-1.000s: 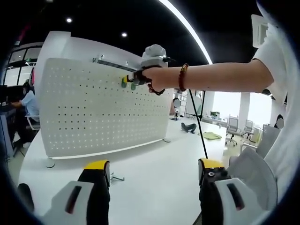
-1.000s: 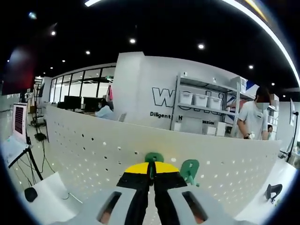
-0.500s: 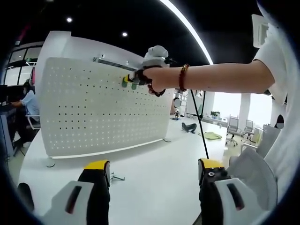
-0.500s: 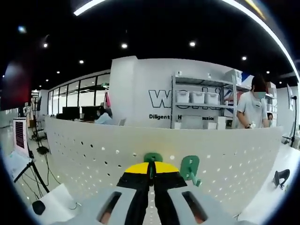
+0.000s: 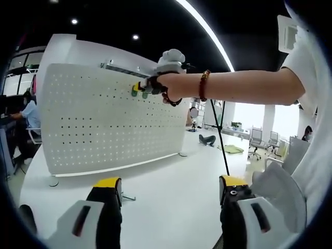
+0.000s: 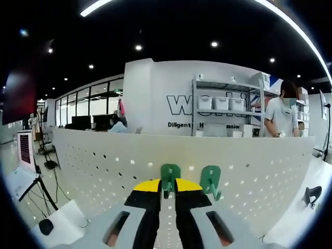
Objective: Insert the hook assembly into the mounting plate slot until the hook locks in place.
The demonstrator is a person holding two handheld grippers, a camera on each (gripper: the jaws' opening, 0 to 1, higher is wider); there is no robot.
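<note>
Standing upright on a smooth white table point(image 5: 171, 197), well beyond the left gripper's point(image 5: 170, 193) wide-spread, empty jaws, is a broad white pegboard point(image 5: 104, 124), a thin flat sheet dotted with even rows of small round holes and propped on small feet. Above and ahead of those yellow-tipped, black-and-white jaws, a person's bare arm point(image 5: 244, 85) with a beaded bracelet reaches in from the right, and the hand holds the right gripper point(image 5: 148, 88) against the upper part of the board. In the right gripper view the same perforated panel point(image 6: 93, 166) spreads across the scene behind the right gripper point(image 6: 167, 188), whose yellow-capped jaws stand slightly parted with a narrow gap between them. Straight ahead of that gap, a green plastic hook point(image 6: 169, 179) with a flat rounded back plate sits on the board; whether the jaws touch it cannot be told. Just to the right of the jaw tips a second green hook point(image 6: 210, 181) of the same shape hangs on the board, its small curled prong pointing down. Beyond the board's top edge stand metal shelves point(image 6: 223, 114) with white bins.
</note>
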